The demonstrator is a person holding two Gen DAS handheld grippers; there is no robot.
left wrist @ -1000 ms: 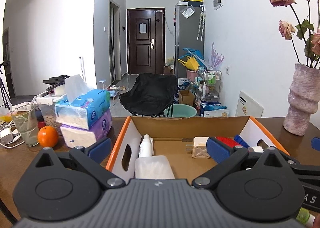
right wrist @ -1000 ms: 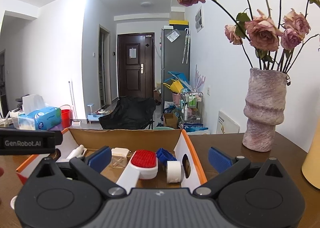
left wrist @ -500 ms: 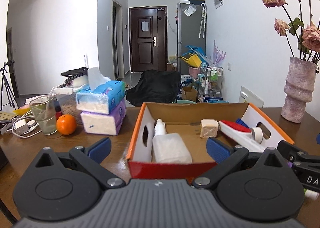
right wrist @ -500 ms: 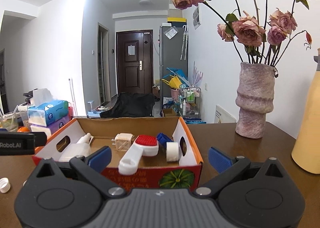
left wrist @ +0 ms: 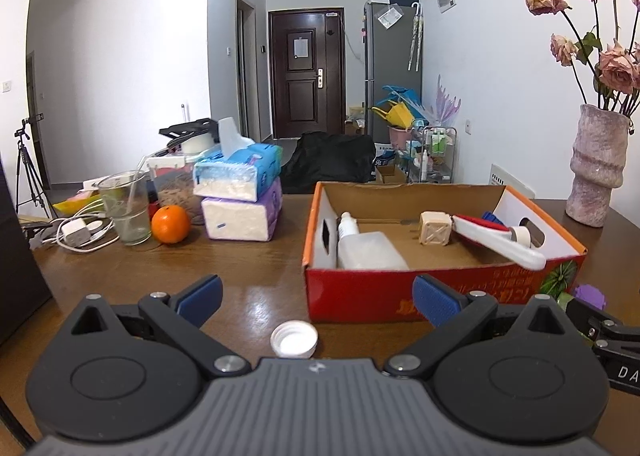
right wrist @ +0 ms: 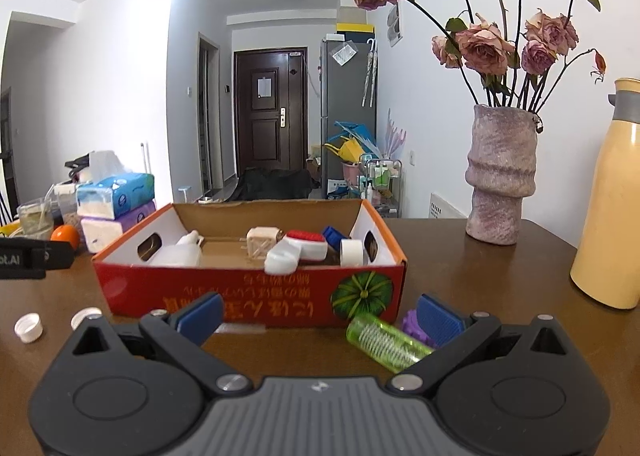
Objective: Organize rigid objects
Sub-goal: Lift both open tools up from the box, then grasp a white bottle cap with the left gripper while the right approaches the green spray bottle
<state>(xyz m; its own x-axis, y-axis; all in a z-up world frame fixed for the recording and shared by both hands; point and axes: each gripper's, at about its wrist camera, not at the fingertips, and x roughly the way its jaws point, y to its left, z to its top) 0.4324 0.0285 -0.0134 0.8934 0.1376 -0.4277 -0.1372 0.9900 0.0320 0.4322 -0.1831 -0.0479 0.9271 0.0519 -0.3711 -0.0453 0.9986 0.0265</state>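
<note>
Both hand-held grippers are empty and spread wide, so the step in hand looks like choosing the next loose item to go into the box. Seen from the left wrist, the left hand-held gripper (left wrist: 316, 296) hangs low over the dark brown wooden desk (left wrist: 248, 268) with its blue pads well apart, and a small white plastic bottle cap (left wrist: 294, 339) lies open side up on the desk between them, just in front of the red and orange cardboard box (left wrist: 400, 288). That box already holds a translucent white plastic bottle (left wrist: 366, 250) lying at its left side, a small beige wooden cube (left wrist: 435, 229) and a white-handled brush with a red head (left wrist: 496, 238). Judging from this, the left side needs to dip forward and close on the cap. From the right wrist, the right hand-held gripper (right wrist: 320, 314) is likewise open and holding nothing; a clear green plastic tube with a coiled spring inside (right wrist: 386, 342) lies tilted on the desk near its right pad, beside a purple ridged plastic piece (right wrist: 414, 326). Two more white caps (right wrist: 28, 328) rest at far left.
</note>
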